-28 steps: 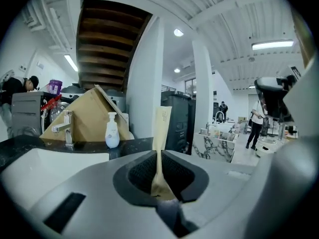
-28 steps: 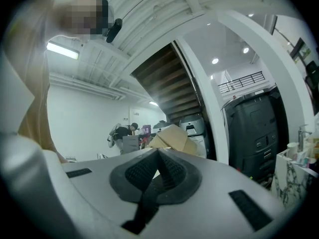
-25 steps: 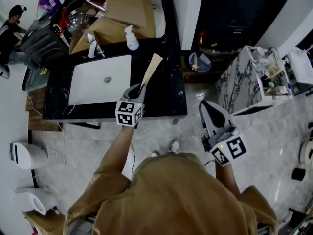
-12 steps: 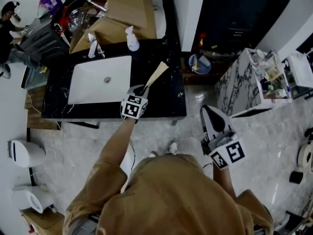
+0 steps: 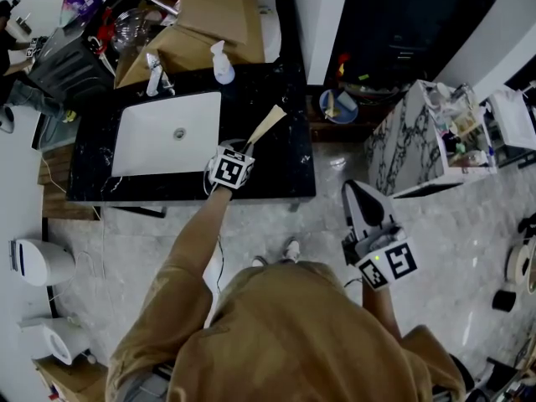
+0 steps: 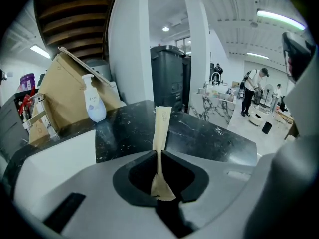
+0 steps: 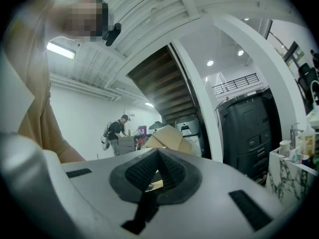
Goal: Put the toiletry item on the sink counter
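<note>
A long flat tan packet, the toiletry item (image 5: 266,124) (image 6: 161,128), sticks out from my left gripper (image 5: 240,147) (image 6: 159,156), whose jaws are shut on its lower end. It hangs over the black marble sink counter (image 5: 280,170) (image 6: 199,138), to the right of the white basin (image 5: 166,132); whether its far tip touches the counter I cannot tell. My right gripper (image 5: 356,193) (image 7: 158,153) is off to the right over the floor, jaws shut with nothing between them.
A white pump bottle (image 5: 221,64) (image 6: 94,99) and a faucet (image 5: 154,75) stand at the counter's back edge. Cardboard boxes (image 5: 205,15) lie behind it. A marbled stand (image 5: 410,145) with small items is at the right. A white bin (image 5: 38,262) sits on the floor at left.
My left gripper has moved slightly right and toward the counter's front with the packet, which now leans further right. The right gripper has barely moved.
</note>
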The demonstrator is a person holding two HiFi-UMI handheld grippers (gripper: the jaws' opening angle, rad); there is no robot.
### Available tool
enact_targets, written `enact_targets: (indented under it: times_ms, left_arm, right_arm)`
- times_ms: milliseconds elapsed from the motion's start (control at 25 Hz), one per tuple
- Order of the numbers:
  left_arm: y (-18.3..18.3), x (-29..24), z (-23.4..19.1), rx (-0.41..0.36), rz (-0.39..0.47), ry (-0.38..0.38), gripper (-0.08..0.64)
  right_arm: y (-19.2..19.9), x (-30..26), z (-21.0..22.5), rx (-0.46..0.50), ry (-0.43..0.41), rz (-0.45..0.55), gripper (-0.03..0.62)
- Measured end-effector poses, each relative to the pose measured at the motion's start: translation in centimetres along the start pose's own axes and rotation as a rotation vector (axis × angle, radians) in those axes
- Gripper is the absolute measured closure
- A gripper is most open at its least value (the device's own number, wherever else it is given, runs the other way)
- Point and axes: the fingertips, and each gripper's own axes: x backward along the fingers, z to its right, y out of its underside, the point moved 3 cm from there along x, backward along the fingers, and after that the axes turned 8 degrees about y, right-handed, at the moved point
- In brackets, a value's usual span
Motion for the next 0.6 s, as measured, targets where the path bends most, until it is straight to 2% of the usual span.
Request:
enact_targets:
  times_ms: [80,200,600]
  left_arm:
    - [-0.1,-0.3,-0.2,0.001,-0.023,-0.016,0.532]
    - [-1.7,-0.2,-0.6,-0.033,-0.001,-0.042,0.532]
    - [-2.1,-0.8,-0.9,-0.029,-0.028,-0.044,0.525]
  right_arm:
    - [0.1,0.0,0.0,-0.002,0.003,0.0,0.591]
    - [0.2,0.1,0.0,-0.004,0.006,-0.001,0.591]
    - [0.4,0.2,0.2,-0.014,0.019,-0.006,0.591]
